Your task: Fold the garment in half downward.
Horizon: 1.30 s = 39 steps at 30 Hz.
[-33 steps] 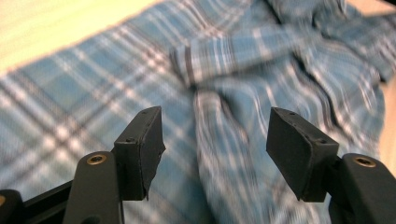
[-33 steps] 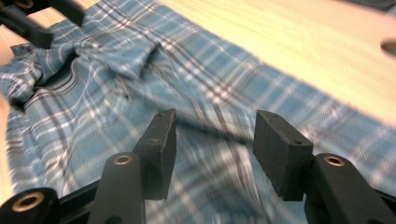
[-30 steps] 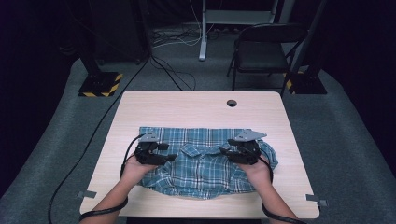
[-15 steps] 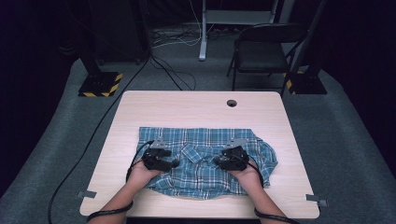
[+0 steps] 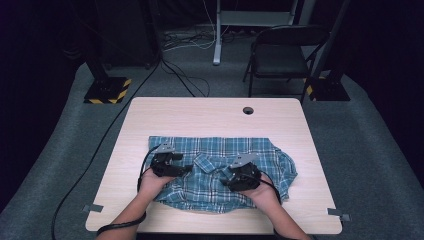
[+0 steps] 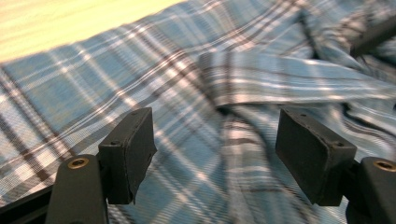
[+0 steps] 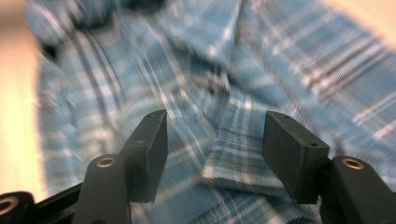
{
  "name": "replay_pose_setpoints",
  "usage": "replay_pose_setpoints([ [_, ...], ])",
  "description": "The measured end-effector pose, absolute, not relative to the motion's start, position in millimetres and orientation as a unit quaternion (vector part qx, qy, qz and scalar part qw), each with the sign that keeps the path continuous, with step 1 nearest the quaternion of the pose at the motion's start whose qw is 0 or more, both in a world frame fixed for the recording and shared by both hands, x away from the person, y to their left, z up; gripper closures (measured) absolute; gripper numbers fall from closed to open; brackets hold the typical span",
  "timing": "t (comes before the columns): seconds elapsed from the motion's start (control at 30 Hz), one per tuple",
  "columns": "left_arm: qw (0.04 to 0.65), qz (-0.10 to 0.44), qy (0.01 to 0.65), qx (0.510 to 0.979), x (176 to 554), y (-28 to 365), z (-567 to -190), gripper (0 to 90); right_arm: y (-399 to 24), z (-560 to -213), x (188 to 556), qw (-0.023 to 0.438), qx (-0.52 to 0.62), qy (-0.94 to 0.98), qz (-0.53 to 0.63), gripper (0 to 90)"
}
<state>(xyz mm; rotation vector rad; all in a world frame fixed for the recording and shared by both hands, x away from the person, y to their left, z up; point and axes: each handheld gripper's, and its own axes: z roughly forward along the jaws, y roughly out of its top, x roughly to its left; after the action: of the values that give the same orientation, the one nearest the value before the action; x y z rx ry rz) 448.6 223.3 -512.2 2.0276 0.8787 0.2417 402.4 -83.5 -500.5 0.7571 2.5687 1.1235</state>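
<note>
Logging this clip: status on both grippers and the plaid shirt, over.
Left gripper and right gripper open, jaws just been opening, nothing pinched. Blue plaid cotton shirt lies folded on the pale wooden table, collar up. Nothing in the way.

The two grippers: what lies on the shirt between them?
In the high view, the collar of the plaid shirt lies between the left gripper and the right gripper. Both have just been opening, with nothing clamped.

Left gripper (image 5: 186, 168), right gripper (image 5: 227, 176); jaws opening.
</note>
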Motion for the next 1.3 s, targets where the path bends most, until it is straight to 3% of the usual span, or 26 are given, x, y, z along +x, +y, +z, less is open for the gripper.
replay_pose_setpoints([
  [0.2,0.388,0.115,0.332,0.852,453.5,213.0,-524.8,28.2,-84.4,-520.4,406.5,0.109,0.269,0.887,0.360,38.8],
  [0.33,0.384,0.114,0.327,0.856,454.5,213.7,-527.4,27.9,-84.1,-522.5,403.8,0.117,0.265,0.887,0.359,37.3],
  [0.43,0.393,0.112,0.326,0.853,454.8,215.8,-529.6,27.7,-83.7,-511.1,398.2,0.127,0.262,0.886,0.360,38.7],
  [0.6,0.399,0.111,0.324,0.850,455.0,217.2,-531.0,27.4,-112.7,-478.7,397.8,0.141,0.293,0.834,0.445,33.4],
  [1.0,0.401,0.112,0.327,0.848,454.1,217.3,-531.5,27.0,-128.2,-524.4,421.4,0.118,0.349,0.854,0.369,33.4],
  [1.3,0.403,0.111,0.328,0.847,453.9,217.6,-531.8,26.8,-163.1,-497.7,420.4,0.180,0.393,0.799,0.418,34.9],
])
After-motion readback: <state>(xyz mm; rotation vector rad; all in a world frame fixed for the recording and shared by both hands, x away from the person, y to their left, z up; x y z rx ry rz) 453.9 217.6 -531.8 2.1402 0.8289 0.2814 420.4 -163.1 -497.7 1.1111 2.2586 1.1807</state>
